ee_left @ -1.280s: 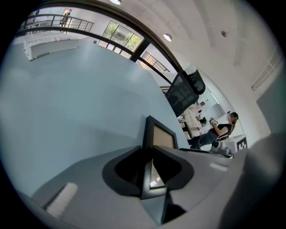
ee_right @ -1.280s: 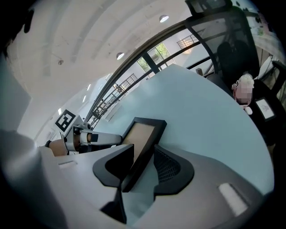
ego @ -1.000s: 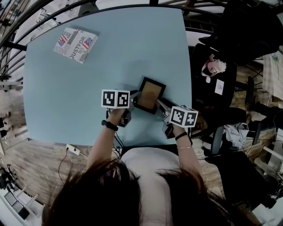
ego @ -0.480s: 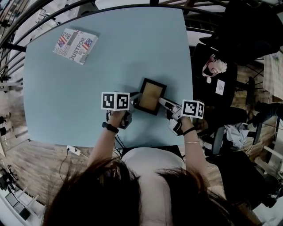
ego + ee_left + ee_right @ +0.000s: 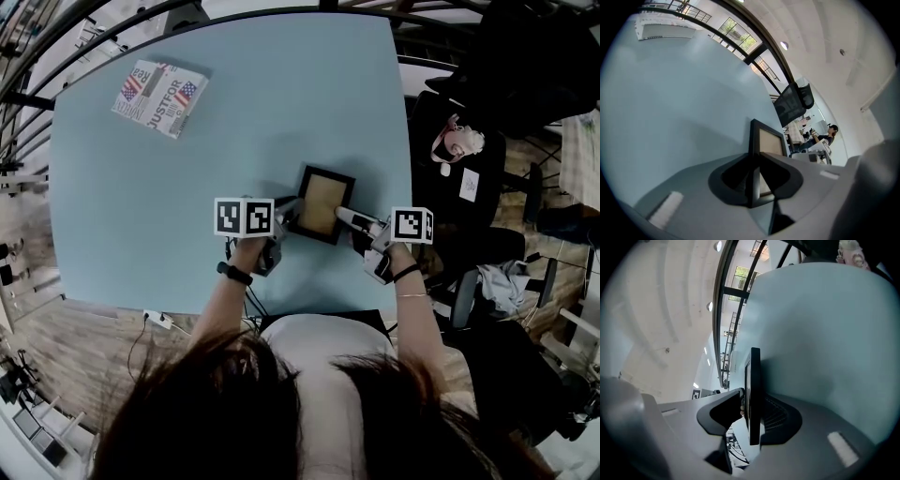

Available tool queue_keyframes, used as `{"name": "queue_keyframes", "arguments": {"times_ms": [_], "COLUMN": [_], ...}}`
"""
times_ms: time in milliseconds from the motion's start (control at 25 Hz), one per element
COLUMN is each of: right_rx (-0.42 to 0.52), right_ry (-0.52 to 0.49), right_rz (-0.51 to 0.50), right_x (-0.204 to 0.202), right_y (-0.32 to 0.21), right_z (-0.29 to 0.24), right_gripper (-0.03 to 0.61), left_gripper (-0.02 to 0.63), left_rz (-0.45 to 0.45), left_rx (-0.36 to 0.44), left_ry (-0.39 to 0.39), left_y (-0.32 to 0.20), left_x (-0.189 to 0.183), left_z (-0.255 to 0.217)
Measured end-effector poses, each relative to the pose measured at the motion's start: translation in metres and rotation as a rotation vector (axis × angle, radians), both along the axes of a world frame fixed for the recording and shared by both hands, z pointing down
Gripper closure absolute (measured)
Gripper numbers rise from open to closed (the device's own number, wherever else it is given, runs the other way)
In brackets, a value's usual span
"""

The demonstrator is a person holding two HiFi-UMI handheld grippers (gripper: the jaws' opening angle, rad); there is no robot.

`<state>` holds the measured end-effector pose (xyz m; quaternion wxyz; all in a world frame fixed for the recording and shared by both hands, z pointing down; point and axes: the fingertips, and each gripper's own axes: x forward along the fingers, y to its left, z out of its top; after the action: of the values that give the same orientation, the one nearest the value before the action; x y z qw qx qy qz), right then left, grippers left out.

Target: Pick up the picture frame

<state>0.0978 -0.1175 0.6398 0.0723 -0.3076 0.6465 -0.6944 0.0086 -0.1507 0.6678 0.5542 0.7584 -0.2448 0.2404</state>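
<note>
The left gripper [image 5: 752,177] has its fingers [image 5: 729,177] pinched on the dark border of the picture frame [image 5: 768,140]. One finger lies on either face of the edge nearest the camera, and the frame's tan panel runs away beyond them. The right gripper [image 5: 752,414] clamps the frame [image 5: 754,376] in the same way. There the frame shows edge-on as a thin dark bar, with one finger [image 5: 719,416] against its front and the ribbed one behind it, on the table's side. In the head view the left gripper [image 5: 287,212] meets the frame [image 5: 323,203] at its left side and the right gripper [image 5: 345,217] meets it near its lower right corner, so the frame sits between the two tools, gripped by both. That view does not show whether the frame is clear of the table or touching it. Just outward of the frame on each side stands a marker cube [image 5: 244,217], and behind each cube a hand holds the tool, the left hand [image 5: 247,251] to the frame's lower left and the right hand [image 5: 389,265] to its lower right. The pale blue table [image 5: 234,122] spreads mostly to the left of the frame and beyond it. A printed packet [image 5: 159,96] with flag patterns lies flat well apart from the frame, far off to its upper left. To the right of the frame, past the table's edge, sits a person in dark clothes [image 5: 450,187].
</note>
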Motion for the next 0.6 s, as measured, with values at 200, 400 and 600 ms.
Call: {"name": "queue_keyframes", "arguments": {"times_ms": [200,400,600], "right_rx": [0.002,0.028,0.055], "right_ry": [0.004,0.006,0.034], "right_rz": [-0.015,0.005,0.029], "right_x": [-0.002,-0.018,-0.020], "right_y": [-0.004,-0.020,-0.023], "right_z": [0.001,-0.001,0.002], "right_gripper": [0.453,0.456,0.549], "left_gripper": [0.483,0.483,0.482], "left_rz": [-0.009,-0.010,-0.014], "left_rx": [-0.009,-0.014,-0.011], "left_ry": [0.018,0.025,0.021], "left_y": [0.000,0.000,0.000], "left_x": [0.002,0.005,0.004], "left_z": [-0.002,-0.001,-0.001]}}
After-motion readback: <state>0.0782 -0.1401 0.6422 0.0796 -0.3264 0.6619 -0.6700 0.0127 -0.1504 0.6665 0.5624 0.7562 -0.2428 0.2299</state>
